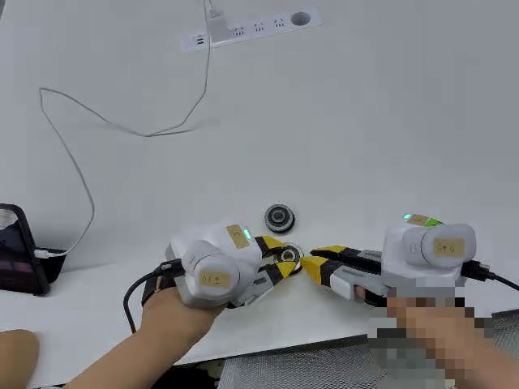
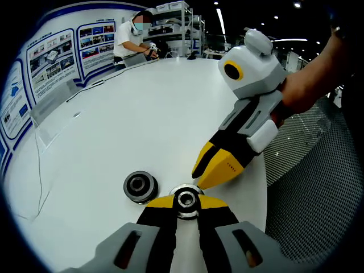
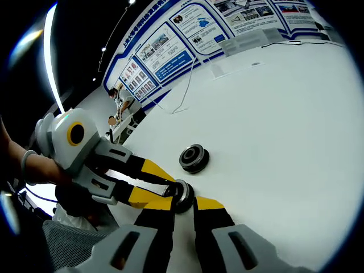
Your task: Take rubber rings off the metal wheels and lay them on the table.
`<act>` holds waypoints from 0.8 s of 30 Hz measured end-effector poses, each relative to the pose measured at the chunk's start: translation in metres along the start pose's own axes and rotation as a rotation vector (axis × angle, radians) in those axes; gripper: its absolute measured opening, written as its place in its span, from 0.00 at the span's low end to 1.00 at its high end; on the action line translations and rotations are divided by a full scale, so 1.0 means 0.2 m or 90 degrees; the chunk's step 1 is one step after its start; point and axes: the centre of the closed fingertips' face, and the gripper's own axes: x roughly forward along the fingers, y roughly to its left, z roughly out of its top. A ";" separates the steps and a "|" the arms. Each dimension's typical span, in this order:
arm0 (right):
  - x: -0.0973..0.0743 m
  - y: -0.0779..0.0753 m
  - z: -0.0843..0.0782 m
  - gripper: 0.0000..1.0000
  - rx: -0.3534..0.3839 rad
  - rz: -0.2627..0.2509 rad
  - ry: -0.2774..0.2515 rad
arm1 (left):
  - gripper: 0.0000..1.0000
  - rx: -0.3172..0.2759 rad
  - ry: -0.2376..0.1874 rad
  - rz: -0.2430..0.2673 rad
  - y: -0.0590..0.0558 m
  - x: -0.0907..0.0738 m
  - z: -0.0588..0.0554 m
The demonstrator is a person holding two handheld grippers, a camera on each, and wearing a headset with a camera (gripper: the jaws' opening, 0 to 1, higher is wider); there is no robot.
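**Two claws meet on one wheel**

The left claw (image 2: pixel 186 203) is pinching a metal wheel (image 1: pixel 289 256) low in the middle of the head view, one yellow tip on each side of it. The right claw (image 2: pixel 199 173) comes in from the right with its jaws close together and its tips at the wheel's rim; I cannot tell whether they nip anything. A second wheel (image 1: pixel 279 216), black-rimmed, lies flat just above on the white table (image 1: pixel 365 121). A power strip (image 1: pixel 251 28) sits at the top, its cable (image 1: pixel 81 174) trailing down the left.
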 end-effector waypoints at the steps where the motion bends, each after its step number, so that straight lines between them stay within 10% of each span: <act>1: 0.00 0.00 0.00 0.14 0.005 0.001 -0.001 | 0.13 0.000 0.000 0.000 0.00 0.00 0.00; 24: 0.05 -0.01 -0.02 0.12 0.084 0.025 -0.005 | 0.13 -0.008 -0.004 0.003 0.01 0.00 -0.01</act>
